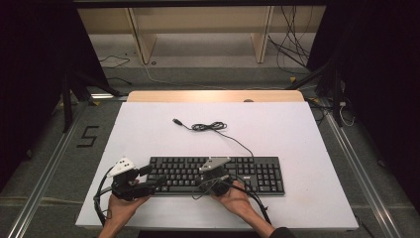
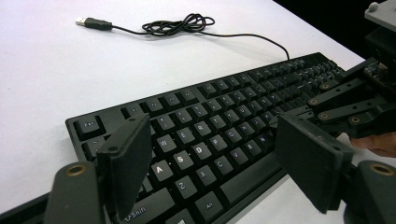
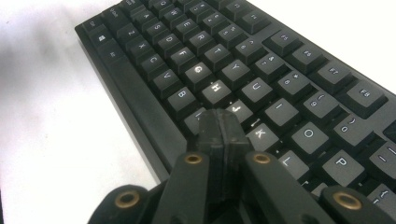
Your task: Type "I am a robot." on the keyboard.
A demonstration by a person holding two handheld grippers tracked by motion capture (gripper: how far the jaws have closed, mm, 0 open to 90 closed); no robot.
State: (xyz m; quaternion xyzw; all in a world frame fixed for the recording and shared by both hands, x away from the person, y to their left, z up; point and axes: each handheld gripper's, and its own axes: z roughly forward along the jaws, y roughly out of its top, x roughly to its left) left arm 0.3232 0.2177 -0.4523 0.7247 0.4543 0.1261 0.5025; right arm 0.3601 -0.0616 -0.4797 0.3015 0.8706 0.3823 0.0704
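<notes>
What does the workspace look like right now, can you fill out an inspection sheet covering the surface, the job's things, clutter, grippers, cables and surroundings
Surface: white table top, with a wooden strip along its far edge.
Job's things: black keyboard lying flat near the person's edge of the table.
Clutter: nothing seen.
Grippers: left gripper open, at the keyboard's left end above the letter keys; right gripper shut, its tip over the keys near J and K, contact not clear.
Cables: keyboard cable runs from the back of the keyboard to a loose coil, USB plug lying unplugged on the table; gripper cables trail off the near edge.
Surroundings: grey floor, wooden frame legs beyond the table, loose wires on the floor, dark sides.
</notes>
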